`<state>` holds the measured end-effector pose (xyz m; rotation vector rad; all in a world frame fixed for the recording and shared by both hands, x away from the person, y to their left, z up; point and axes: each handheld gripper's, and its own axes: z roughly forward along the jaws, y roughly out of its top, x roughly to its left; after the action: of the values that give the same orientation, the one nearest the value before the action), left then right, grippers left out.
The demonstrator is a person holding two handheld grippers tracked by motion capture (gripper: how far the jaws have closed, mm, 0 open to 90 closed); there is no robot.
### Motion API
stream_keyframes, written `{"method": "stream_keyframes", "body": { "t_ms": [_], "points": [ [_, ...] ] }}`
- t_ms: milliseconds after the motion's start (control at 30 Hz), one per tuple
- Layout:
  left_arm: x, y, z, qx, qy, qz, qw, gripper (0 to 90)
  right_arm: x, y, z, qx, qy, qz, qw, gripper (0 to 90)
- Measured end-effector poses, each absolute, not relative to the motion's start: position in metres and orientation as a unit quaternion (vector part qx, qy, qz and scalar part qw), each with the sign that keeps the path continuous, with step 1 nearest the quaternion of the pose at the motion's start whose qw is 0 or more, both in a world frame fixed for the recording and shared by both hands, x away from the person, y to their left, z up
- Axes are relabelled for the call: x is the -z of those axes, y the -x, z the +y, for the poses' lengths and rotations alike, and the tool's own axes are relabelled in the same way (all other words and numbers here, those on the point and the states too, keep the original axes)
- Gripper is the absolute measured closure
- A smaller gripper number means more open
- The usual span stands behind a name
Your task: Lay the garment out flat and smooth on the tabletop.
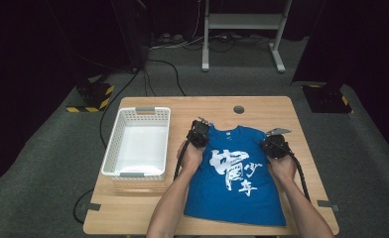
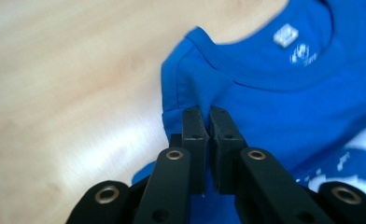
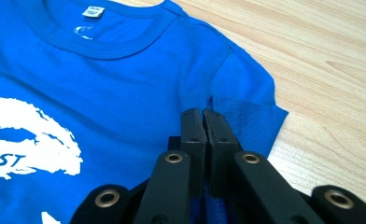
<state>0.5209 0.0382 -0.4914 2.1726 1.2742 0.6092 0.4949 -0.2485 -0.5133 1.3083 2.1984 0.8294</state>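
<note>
A blue T-shirt point(image 1: 237, 173) with white print lies flat on the wooden table point(image 1: 148, 213), collar toward the far edge. My left gripper point(image 1: 201, 125) is at the shirt's left shoulder. In the left gripper view its jaws point(image 2: 208, 114) stand together, pinching blue cloth at the sleeve seam. My right gripper point(image 1: 277, 135) is at the shirt's right shoulder. The right gripper view shows it point(image 3: 202, 116) shut too, with a small fold of the sleeve point(image 3: 246, 116) drawn in between the pads. A white neck label point(image 3: 93, 11) sits inside the collar.
An empty white plastic basket point(image 1: 112, 144) stands on the table's left half, close to my left gripper. A round cable hole point(image 1: 238, 109) is in the tabletop beyond the collar. Bare wood lies past both sleeves. Cables and a desk frame are on the floor behind.
</note>
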Motion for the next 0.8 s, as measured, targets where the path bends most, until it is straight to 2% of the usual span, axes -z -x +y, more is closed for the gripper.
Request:
{"method": "stream_keyframes", "body": {
  "t_ms": [100,167,267,367,533,600,800],
  "points": [
    [0.496,-0.529,0.038,-0.238,-0.796,0.482,0.277,82.2,0.517,-0.497,-0.250,-0.302,-0.482,0.793,0.218,87.7],
    [0.498,-0.530,0.038,-0.236,-0.794,0.485,0.281,75.4,0.518,-0.497,-0.251,-0.303,-0.484,0.791,0.219,86.9],
    [0.494,-0.522,0.039,-0.238,-0.789,0.483,0.297,64.2,0.514,-0.493,-0.254,-0.313,-0.482,0.787,0.224,79.4],
    [0.488,-0.507,0.039,-0.229,-0.796,0.467,0.310,58.6,0.506,-0.486,-0.258,-0.315,-0.476,0.786,0.240,76.1],
    [0.495,-0.491,0.040,-0.219,-0.811,0.453,0.298,55.5,0.505,-0.477,-0.264,-0.296,-0.474,0.789,0.254,72.0],
    [0.507,-0.489,0.043,-0.199,-0.812,0.470,0.283,55.4,0.513,-0.477,-0.266,-0.276,-0.477,0.795,0.253,70.7],
    [0.522,-0.470,0.050,-0.194,-0.801,0.492,0.279,56.2,0.523,-0.479,-0.266,-0.272,-0.478,0.799,0.244,69.1]
  ]
}}
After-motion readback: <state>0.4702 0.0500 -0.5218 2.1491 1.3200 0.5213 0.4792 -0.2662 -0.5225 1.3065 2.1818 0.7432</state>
